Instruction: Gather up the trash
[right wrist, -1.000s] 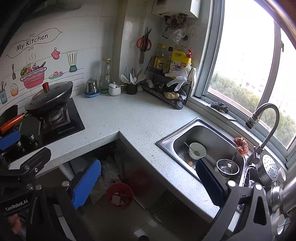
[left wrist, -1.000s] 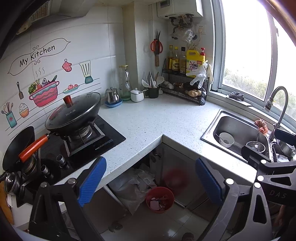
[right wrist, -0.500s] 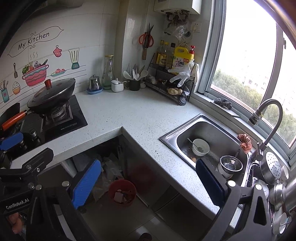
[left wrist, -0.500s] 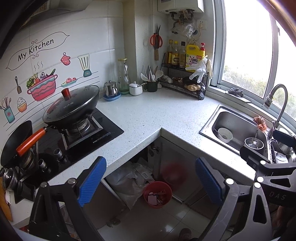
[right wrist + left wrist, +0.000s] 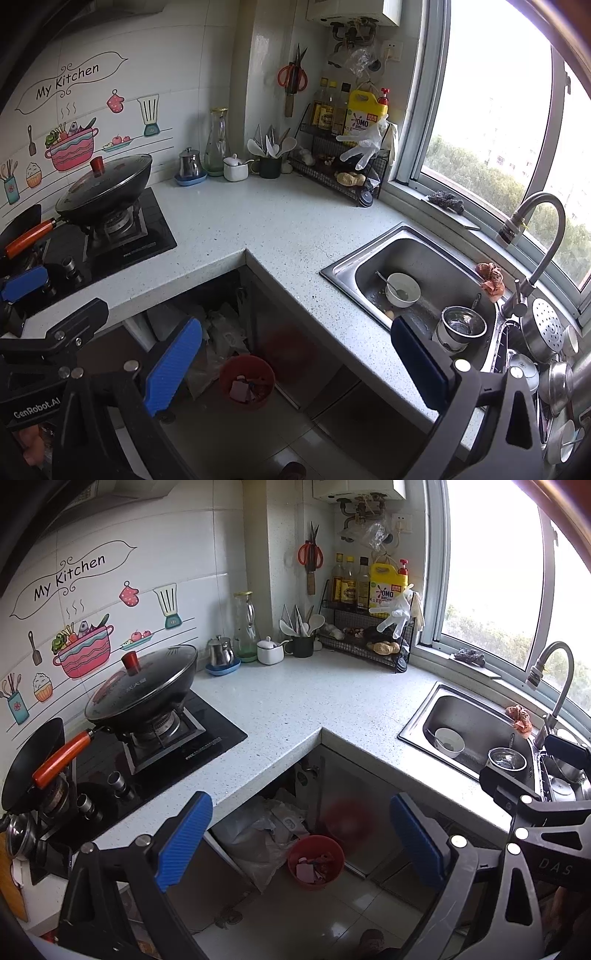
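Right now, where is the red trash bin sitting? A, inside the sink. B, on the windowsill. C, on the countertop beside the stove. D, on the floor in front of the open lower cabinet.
D: the red trash bin stands on the tiled floor below the counter corner, by the crumpled plastic bag at the open cabinet, with scraps inside it; both grippers are open and hold nothing.

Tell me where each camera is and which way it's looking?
Left wrist: on the left gripper, looking down its open blue fingers across the stove and wok; the right gripper's frame shows at its right edge.
Right wrist: on the right gripper, also open, facing the sink.
Both see the red trash bin on the floor.
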`<state>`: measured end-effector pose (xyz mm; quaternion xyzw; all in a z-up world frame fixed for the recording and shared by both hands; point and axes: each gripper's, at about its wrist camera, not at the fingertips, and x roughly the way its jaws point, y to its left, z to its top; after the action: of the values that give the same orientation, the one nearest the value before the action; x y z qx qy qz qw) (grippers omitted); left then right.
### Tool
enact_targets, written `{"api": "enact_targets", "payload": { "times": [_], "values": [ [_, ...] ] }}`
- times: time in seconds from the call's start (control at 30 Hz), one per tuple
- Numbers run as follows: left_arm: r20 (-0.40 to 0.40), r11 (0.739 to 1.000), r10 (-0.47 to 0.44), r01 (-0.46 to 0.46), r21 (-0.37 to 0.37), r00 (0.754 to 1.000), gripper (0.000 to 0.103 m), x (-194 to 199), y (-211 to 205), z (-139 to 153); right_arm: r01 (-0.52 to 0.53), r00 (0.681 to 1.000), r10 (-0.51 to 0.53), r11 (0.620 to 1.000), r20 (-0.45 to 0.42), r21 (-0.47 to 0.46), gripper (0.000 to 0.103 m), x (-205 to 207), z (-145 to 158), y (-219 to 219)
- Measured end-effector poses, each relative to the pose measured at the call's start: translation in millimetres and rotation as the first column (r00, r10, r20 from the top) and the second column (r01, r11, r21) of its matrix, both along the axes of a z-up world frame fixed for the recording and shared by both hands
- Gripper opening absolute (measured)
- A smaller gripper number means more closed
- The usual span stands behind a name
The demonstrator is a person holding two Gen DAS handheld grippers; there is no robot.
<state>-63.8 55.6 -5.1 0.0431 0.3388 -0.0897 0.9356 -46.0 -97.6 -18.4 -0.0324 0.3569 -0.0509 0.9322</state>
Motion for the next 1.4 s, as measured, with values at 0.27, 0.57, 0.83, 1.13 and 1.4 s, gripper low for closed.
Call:
{"api": "enact_targets", "payload": {
  "times": [0.27,0.57,0.83,1.13,1.4],
  "values": [
    [-0.005,1.0,-0.002,0.002,0.001,1.0,0.096,0.1,0.3,-0.4,-0.002,1.0,0.002,1.0,-0.003,0.003,0.102,-0.2,-0.4,-0.7],
    [-0.008,1.0,-0.005,0.005,0.004,1.0,0.096,0.7,0.0,-0.4,-0.005,1.0,0.005,1.0,-0.01,0.006,0.102,0.8,-1.3,-1.5],
    [-0.007,1.0,-0.006,0.006,0.006,1.0,0.096,1.5,0.4,-0.7,-0.007,1.0,0.007,1.0,-0.011,0.007,0.102,1.4,-1.1,-2.5],
    [-0.007,1.0,-0.016,0.016,0.006,1.0,0.096,4.0,2.8,-2.4,-0.006,1.0,0.006,1.0,-0.016,0.006,0.102,1.8,-1.9,-2.1],
    [-0.006,1.0,-0.018,0.018,0.006,1.0,0.096,3.9,3.2,-3.1,-0.004,1.0,0.004,1.0,-0.018,0.006,0.102,2.0,-2.4,-1.9]
  ]
}}
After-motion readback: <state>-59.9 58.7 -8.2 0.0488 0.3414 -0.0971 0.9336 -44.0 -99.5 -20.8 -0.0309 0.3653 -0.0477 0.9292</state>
